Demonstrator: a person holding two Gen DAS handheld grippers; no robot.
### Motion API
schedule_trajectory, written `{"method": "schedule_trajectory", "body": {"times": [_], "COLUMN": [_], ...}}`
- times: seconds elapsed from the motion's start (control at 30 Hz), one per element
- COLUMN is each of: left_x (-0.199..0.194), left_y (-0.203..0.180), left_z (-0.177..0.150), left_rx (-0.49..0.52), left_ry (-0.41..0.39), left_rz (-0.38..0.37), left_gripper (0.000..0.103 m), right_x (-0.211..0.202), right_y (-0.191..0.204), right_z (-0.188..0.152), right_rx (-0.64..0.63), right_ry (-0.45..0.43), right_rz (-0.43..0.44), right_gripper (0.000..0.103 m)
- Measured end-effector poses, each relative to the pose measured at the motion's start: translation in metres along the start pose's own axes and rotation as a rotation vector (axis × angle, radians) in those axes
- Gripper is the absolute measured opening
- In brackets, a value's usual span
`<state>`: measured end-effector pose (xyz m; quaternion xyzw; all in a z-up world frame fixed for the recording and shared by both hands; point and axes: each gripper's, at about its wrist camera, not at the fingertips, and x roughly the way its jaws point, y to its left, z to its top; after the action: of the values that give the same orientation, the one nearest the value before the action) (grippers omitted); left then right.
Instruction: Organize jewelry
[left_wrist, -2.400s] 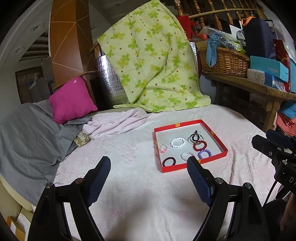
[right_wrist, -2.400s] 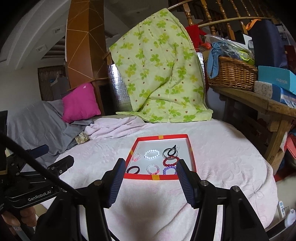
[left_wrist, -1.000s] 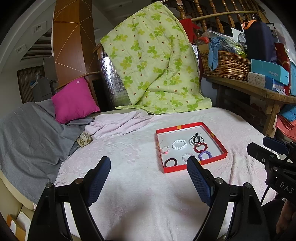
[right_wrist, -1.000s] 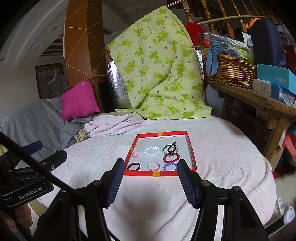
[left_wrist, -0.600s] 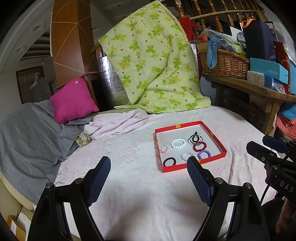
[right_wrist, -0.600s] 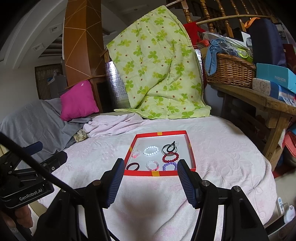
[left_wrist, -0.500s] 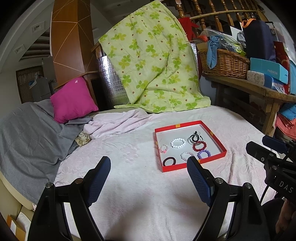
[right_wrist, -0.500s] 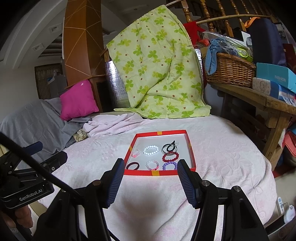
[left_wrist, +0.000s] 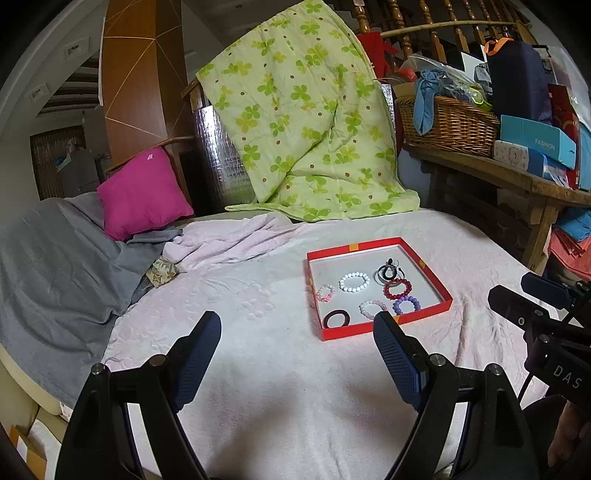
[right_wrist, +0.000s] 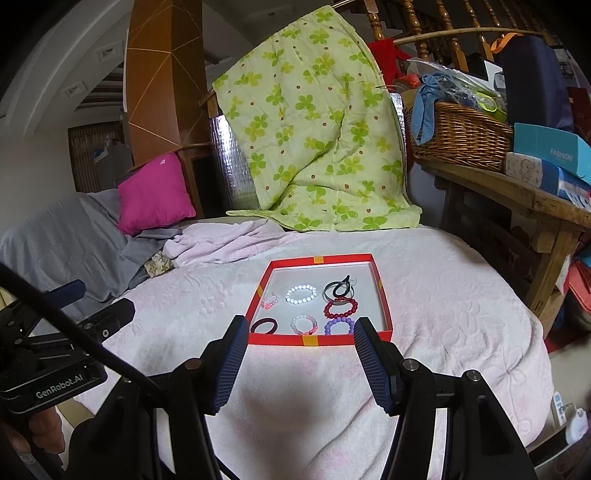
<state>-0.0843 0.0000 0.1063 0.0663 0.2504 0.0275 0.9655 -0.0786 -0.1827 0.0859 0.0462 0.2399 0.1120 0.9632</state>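
A shallow red tray (left_wrist: 436, 288) (right_wrist: 386, 314) lies on the pink bedspread and holds several bracelets: a white bead one (left_wrist: 354, 282) (right_wrist: 301, 294), a dark red bead one (left_wrist: 396, 289) (right_wrist: 340, 308), a purple one (left_wrist: 406, 304) (right_wrist: 338, 326), a pale pink-white one (left_wrist: 372, 308) (right_wrist: 303, 323), a small pink one (left_wrist: 325, 293) (right_wrist: 269, 300), a dark band (left_wrist: 337, 318) (right_wrist: 264, 325) and a black-silver ring pair (left_wrist: 388, 273) (right_wrist: 338, 290). My left gripper (left_wrist: 297, 332) is open and empty, left of the tray. My right gripper (right_wrist: 299, 343) is open and empty, just before the tray's near edge.
A pink bedspread (left_wrist: 258, 369) covers the bed. A magenta pillow (left_wrist: 142, 192) and grey blanket (left_wrist: 51, 258) lie at left. A green clover quilt (left_wrist: 306, 144) hangs behind. A wooden bench (left_wrist: 517, 177) with a wicker basket (left_wrist: 448, 123) and boxes stands at right.
Both grippers have drifted only slightly; the right one has edged a little closer to the tray. Both stay open and empty.
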Motion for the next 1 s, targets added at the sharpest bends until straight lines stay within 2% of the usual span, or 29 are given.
{"method": "schedule_trajectory", "body": {"times": [0.87, 1.0], "left_x": [0.025, 0.028], "left_y": [0.000, 0.004], "left_z": [0.009, 0.009], "left_rx": [-0.010, -0.024], "left_ry": [0.012, -0.019], "left_rz": [-0.019, -0.041], "left_gripper": [0.085, 0.085], "right_x": [0.029, 0.038], "right_y": [-0.002, 0.000], "right_z": [0.013, 0.013], "right_rx": [0.005, -0.001], "right_ry": [0.036, 0.044], "right_rz": [-0.041, -0.035], "right_gripper": [0.063, 0.063]}}
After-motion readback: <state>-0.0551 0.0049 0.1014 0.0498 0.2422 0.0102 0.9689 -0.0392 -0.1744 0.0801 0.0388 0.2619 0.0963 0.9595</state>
